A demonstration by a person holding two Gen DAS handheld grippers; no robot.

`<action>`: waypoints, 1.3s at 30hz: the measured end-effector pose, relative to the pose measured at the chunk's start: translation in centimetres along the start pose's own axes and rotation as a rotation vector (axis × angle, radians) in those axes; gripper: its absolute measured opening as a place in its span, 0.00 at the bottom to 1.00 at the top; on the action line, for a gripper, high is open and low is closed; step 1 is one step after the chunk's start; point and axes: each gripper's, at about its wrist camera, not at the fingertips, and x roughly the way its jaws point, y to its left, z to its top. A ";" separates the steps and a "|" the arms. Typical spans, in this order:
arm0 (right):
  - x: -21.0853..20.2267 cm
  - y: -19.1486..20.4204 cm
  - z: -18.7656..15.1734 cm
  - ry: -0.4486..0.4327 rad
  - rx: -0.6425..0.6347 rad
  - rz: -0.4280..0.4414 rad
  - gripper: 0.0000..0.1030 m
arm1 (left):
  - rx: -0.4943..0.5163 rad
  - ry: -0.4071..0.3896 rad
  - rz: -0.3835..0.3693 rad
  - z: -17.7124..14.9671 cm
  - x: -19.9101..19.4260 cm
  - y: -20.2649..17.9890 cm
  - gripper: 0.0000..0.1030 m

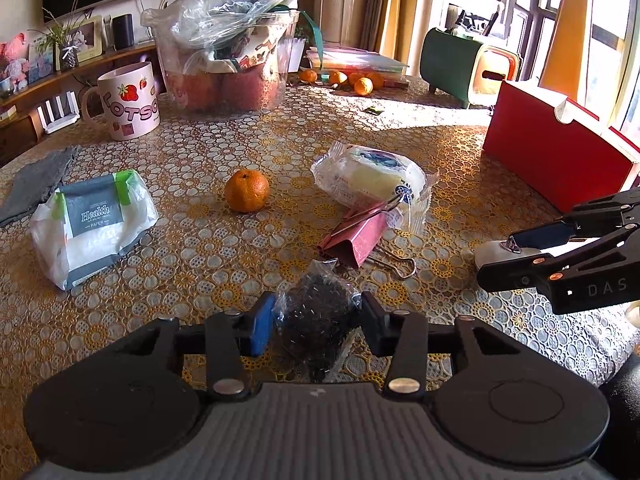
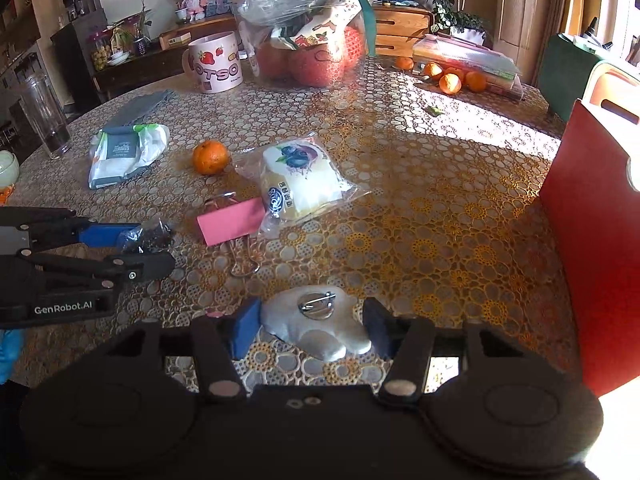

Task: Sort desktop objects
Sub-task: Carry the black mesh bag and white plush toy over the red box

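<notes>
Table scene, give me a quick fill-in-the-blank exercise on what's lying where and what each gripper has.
1. The left gripper is shut on a small clear bag of ____ bits.
2. The right gripper grips a white brooch with its ____ side up.
3. The pink binder clip lies touching the ____.
4. The box at the table's right edge is ____.

Missing: black; pin; bread packet; red

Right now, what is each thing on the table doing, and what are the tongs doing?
Left tongs: shut on the dark packet.
Right tongs: shut on the white brooch, pin side up.
Pink binder clip: lying flat.
Wrapped bread: sealed.
Tangerine: unpeeled, loose.
Tissue pack: lying flat.
Mug: upright.
</notes>
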 end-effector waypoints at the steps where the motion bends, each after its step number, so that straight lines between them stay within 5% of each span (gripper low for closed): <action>1: -0.3 -0.1 -0.2 -0.002 0.002 0.000 0.54 | 0.004 -0.001 0.001 -0.1 -0.3 -0.3 0.43; 39: -15.7 -7.2 -3.2 -0.233 0.062 -0.007 0.53 | 0.112 -0.094 -0.155 5.0 -7.7 -15.4 0.43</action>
